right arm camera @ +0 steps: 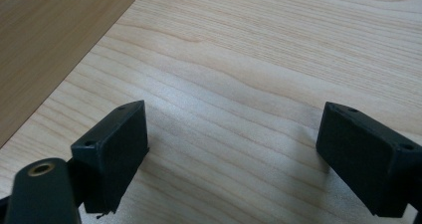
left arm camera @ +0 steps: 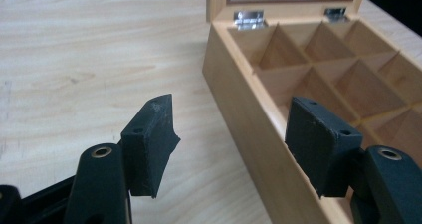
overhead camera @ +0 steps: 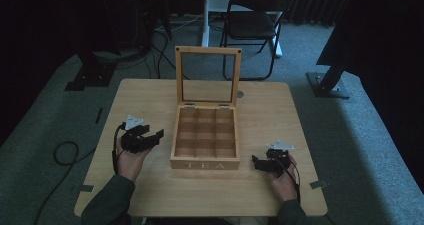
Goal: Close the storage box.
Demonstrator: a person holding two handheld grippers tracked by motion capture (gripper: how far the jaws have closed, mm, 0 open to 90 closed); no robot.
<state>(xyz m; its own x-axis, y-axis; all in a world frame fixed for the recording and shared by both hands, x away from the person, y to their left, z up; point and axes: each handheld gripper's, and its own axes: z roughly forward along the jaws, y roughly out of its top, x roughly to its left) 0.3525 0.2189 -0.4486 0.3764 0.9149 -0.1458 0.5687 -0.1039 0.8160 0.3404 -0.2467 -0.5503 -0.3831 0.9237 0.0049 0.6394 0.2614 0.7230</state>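
Observation:
A wooden tea box [overhead camera: 205,164] marked TEA stands mid-table. Its glass-paned lid [overhead camera: 208,76] is upright, and its several compartments show bare wood. My left gripper [overhead camera: 156,135] hovers just left of the box and is open. In the left gripper view [left arm camera: 234,139] the box's left wall [left arm camera: 249,114] runs between the jaws, with neither pad touching it. My right gripper [overhead camera: 257,162] rests low by the box's front right corner, open over bare table [right arm camera: 234,154]. The box's side [right arm camera: 50,35] shows at the upper left of the right gripper view.
The light wooden table [overhead camera: 270,110] has open surface on both sides of the box. Behind it stand a black folding chair [overhead camera: 255,22] and a white post [overhead camera: 205,15]. Cables [overhead camera: 65,152] lie on the carpet at the left, and black stands flank the table.

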